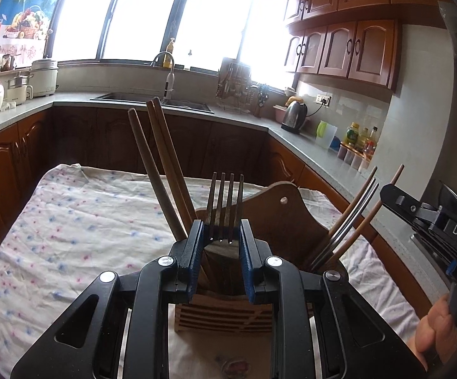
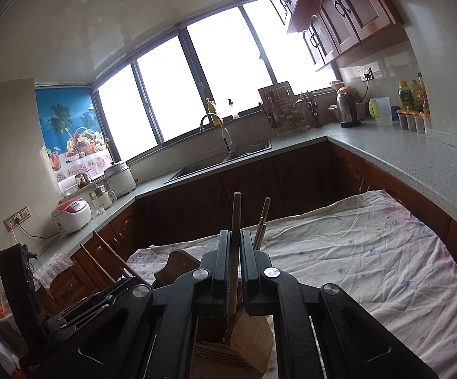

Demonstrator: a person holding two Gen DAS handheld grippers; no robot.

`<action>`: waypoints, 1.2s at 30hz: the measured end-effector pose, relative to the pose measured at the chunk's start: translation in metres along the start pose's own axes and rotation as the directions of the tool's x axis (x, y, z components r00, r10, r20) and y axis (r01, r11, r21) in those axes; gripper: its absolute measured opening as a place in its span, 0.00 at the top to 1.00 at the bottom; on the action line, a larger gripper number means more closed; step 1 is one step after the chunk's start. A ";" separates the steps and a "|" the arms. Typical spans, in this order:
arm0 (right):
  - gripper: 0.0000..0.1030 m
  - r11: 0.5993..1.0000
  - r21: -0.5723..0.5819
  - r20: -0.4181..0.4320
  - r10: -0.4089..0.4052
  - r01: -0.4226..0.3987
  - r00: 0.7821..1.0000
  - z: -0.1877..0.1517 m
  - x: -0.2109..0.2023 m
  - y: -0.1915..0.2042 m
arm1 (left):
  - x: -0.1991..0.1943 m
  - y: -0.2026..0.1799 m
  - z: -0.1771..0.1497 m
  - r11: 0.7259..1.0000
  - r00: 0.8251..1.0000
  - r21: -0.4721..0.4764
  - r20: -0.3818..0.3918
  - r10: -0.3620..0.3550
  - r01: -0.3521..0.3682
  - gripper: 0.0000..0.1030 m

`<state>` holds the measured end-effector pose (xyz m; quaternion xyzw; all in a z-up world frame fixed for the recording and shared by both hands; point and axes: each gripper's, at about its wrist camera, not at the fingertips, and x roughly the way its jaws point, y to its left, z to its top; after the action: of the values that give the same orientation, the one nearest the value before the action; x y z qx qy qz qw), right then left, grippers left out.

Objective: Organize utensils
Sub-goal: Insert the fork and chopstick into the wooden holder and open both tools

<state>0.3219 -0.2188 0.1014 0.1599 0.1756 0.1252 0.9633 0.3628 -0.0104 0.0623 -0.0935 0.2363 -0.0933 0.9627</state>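
Observation:
A wooden utensil holder (image 1: 272,218) stands on the cloth-covered table (image 1: 80,221), right under both grippers. My left gripper (image 1: 221,232) is shut on a metal fork (image 1: 225,199), tines up, over the holder's middle compartment. Wooden chopsticks (image 1: 162,164) lean in its left compartment; another fork and chopsticks (image 1: 351,221) lean in its right one. My right gripper (image 2: 235,240) is shut on a single wooden chopstick (image 2: 235,221) that stands upright, its lower end inside the holder (image 2: 241,344). More chopsticks (image 2: 261,224) rise just right of the fingers.
The table's floral cloth (image 2: 370,252) spreads right and beyond the holder. The other gripper's body (image 1: 434,221) sits at the right edge of the left wrist view. Kitchen counters with sink (image 1: 152,99), kettle (image 1: 294,115), rice cookers and bottles surround the table.

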 end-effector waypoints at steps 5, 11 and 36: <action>0.94 1.000 0.007 -0.020 -0.004 0.004 1.000 -0.004 0.003 -0.004 | 0.003 -0.004 -0.007 1.000 1.000 0.011 -0.029 -0.011 0.011 0.80; 0.94 1.000 0.016 -0.026 -0.004 0.005 1.000 -0.006 0.004 -0.004 | 0.002 -0.005 -0.009 1.000 0.999 0.006 -0.039 -0.014 0.014 0.80; 0.87 0.998 0.065 -0.046 0.029 -0.026 0.999 -0.001 0.005 -0.015 | -0.002 -0.004 -0.001 0.999 0.998 -0.017 -0.053 -0.031 0.030 0.66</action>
<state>0.3294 -0.2308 0.0938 0.1902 0.2000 0.1363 0.9514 0.3604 -0.0142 0.0634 -0.1025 0.2612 -0.1083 0.9537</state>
